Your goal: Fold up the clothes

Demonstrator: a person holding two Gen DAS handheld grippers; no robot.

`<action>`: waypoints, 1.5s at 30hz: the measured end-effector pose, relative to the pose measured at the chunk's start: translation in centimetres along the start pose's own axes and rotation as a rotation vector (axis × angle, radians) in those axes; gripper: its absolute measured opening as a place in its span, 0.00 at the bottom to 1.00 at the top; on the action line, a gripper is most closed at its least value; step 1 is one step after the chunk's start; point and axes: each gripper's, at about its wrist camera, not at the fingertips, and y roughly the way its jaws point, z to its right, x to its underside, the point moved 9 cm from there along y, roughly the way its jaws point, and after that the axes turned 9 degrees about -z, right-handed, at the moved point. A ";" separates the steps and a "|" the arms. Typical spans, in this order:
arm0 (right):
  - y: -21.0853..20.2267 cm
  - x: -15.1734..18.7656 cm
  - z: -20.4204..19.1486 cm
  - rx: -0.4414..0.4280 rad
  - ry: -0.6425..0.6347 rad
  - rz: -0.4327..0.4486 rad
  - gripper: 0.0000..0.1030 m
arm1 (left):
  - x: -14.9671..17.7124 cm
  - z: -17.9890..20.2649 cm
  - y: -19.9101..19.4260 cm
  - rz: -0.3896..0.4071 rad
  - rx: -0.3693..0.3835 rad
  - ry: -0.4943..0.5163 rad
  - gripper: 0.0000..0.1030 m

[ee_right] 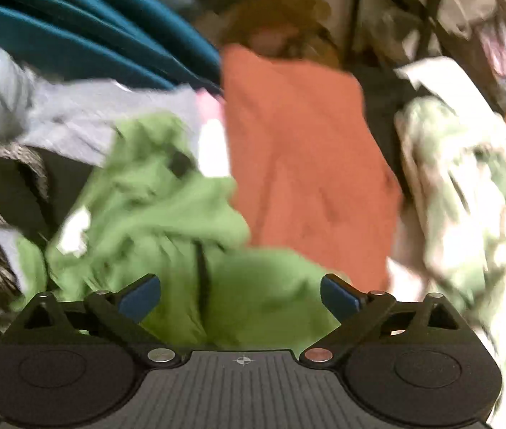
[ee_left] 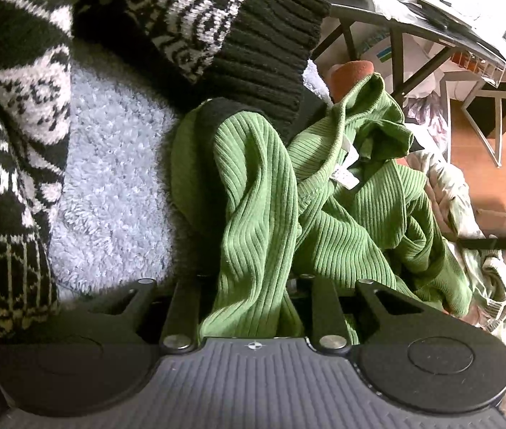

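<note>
The left claw [ee_left: 249, 307] pinches a fold of the green top [ee_left: 342, 214]. The right claw [ee_right: 240, 298] gapes wide above it, gripping nothing.

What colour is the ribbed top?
Green ribbed top, clearest in the left wrist view.

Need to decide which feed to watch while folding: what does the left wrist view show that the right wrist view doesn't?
Only the left wrist view shows the left tongs shut on a bunch of the green ribbed garment, a black-and-white patterned knit and a pale fluffy rug. Only the right wrist view, which is blurred, shows the right tongs open and holding nothing, a teal cloth and a grey garment. Both show the green garment and a rust-orange cloth.
</note>
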 end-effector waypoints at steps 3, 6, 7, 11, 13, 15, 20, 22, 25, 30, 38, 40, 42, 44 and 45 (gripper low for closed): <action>2.3 2.4 0.2 0.166 -0.180 -0.054 0.96 | 0.1 -0.1 -0.1 0.001 0.001 -0.001 0.24; 4.6 3.6 0.2 0.262 -0.286 -0.098 0.95 | 0.0 0.1 0.0 0.002 0.000 0.001 0.24; 5.1 3.7 0.1 0.271 -0.301 -0.098 0.91 | 0.0 0.1 0.0 0.002 -0.001 0.000 0.24; 5.7 3.1 -1.0 0.262 -0.285 -0.078 0.33 | -0.3 0.3 0.1 0.003 0.002 -0.004 0.24; 4.1 1.6 -2.3 0.189 -0.255 -0.017 0.13 | -0.2 0.3 0.0 0.005 0.007 -0.010 0.24; 2.1 0.0 -3.7 0.096 -0.221 0.051 0.13 | -0.2 0.2 -0.1 0.008 0.011 -0.017 0.24; -0.9 -3.4 -7.6 -0.143 -0.153 0.151 0.13 | -0.3 0.2 0.0 0.010 0.014 -0.030 0.24; -0.1 -4.2 -8.1 -0.179 -0.106 0.128 0.16 | -0.3 0.2 0.1 0.011 0.016 -0.033 0.24; 2.1 -4.7 -7.5 -0.176 -0.051 0.076 0.27 | -0.3 0.1 0.1 0.012 0.021 -0.037 0.24; 3.3 -4.7 -6.3 -0.220 0.047 0.037 0.57 | -0.1 -0.1 0.0 0.016 0.029 -0.046 0.24; 3.7 -4.5 -5.7 -0.445 0.159 -0.027 0.60 | 0.2 -0.3 -0.2 0.018 0.040 -0.055 0.24; 3.7 -4.5 -5.8 -0.478 0.167 -0.037 0.62 | 0.1 -0.3 -0.2 0.017 0.041 -0.056 0.24; 3.5 -4.5 -5.8 -0.529 0.187 -0.047 0.63 | 0.1 -0.3 -0.3 0.016 0.043 -0.057 0.24; 3.1 -4.7 -6.0 -0.593 0.203 -0.061 0.69 | 0.1 -0.3 -0.3 0.016 0.047 -0.059 0.24; 3.0 -4.7 -6.2 -0.622 0.210 -0.069 0.72 | 0.0 -0.3 -0.2 0.016 0.048 -0.060 0.24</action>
